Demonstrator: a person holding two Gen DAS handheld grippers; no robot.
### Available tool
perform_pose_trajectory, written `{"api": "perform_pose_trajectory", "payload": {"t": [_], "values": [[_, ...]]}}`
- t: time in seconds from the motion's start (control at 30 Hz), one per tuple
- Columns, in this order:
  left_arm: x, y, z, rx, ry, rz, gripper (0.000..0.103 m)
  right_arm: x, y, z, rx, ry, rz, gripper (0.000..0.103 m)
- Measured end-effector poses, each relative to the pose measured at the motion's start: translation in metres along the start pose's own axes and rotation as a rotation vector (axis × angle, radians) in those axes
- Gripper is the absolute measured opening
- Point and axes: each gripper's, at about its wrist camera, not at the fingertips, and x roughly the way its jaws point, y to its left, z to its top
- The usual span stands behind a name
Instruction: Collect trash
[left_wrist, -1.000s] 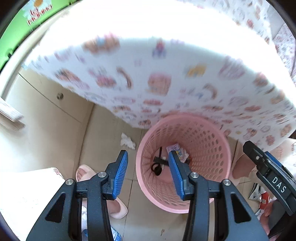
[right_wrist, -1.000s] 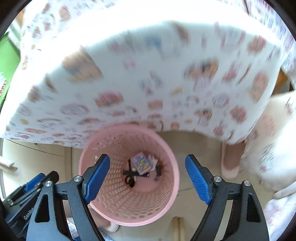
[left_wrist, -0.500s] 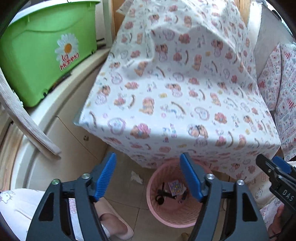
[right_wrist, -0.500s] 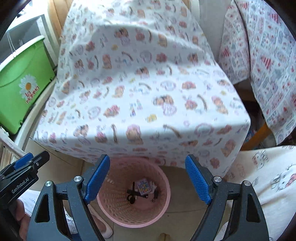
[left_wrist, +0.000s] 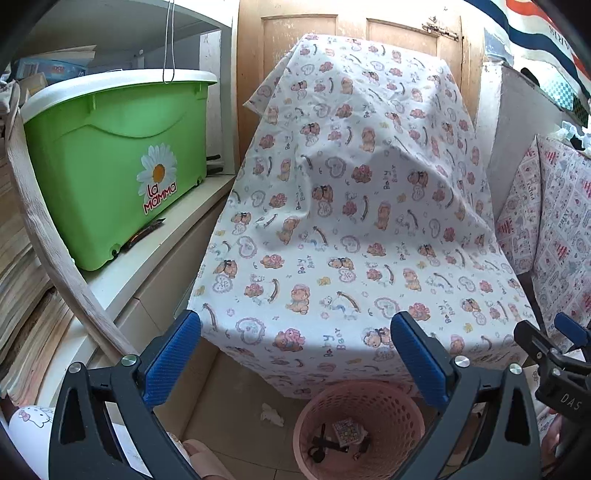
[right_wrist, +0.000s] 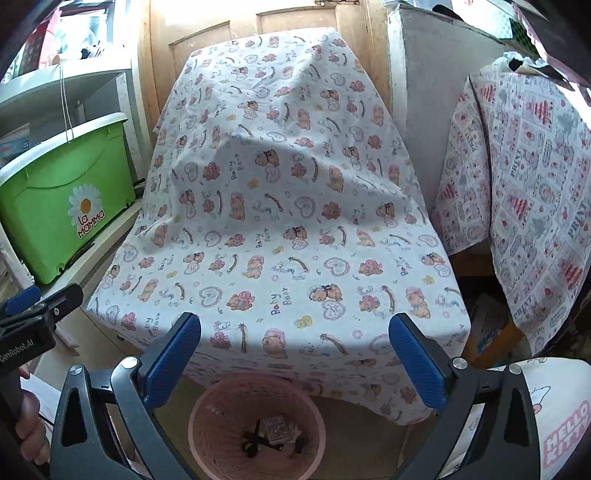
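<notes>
Below both grippers, pink basket (left_wrist: 357, 428) on floor, holding small printed packet (left_wrist: 345, 430) and dark scraps. Crumpled white tissue (left_wrist: 271, 413) lies left of it. Left gripper (left_wrist: 295, 363) and right gripper (right_wrist: 293, 363): jaws just opened wide, nothing between. Bear-print cloth (right_wrist: 280, 206) drapes ahead.

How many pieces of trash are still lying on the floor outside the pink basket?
1. A crumpled white scrap lies on the floor tiles just left of the pink basket, near the draped cloth's edge. More could be hidden under the cloth or behind the claws.
</notes>
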Motion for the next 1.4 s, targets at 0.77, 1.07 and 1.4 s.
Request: {"api": "perform_pose_trajectory", "payload": {"t": [0.77,1.07,1.4], "values": [[0.01,0.004,-0.007,-0.012,-0.019,0.058,0.101,0.007,0.013,-0.006,-0.042,-0.042,0.001,0.103],[0.011,0.006,-0.009,-0.017,-0.019,0.067,0.101,0.007,0.012,-0.006,-0.043,-0.033,-0.005,0.103],[0.011,0.006,-0.009,-0.016,-0.019,0.07,0.101,0.008,0.008,-0.006,-0.025,-0.025,-0.004,0.103]]}}
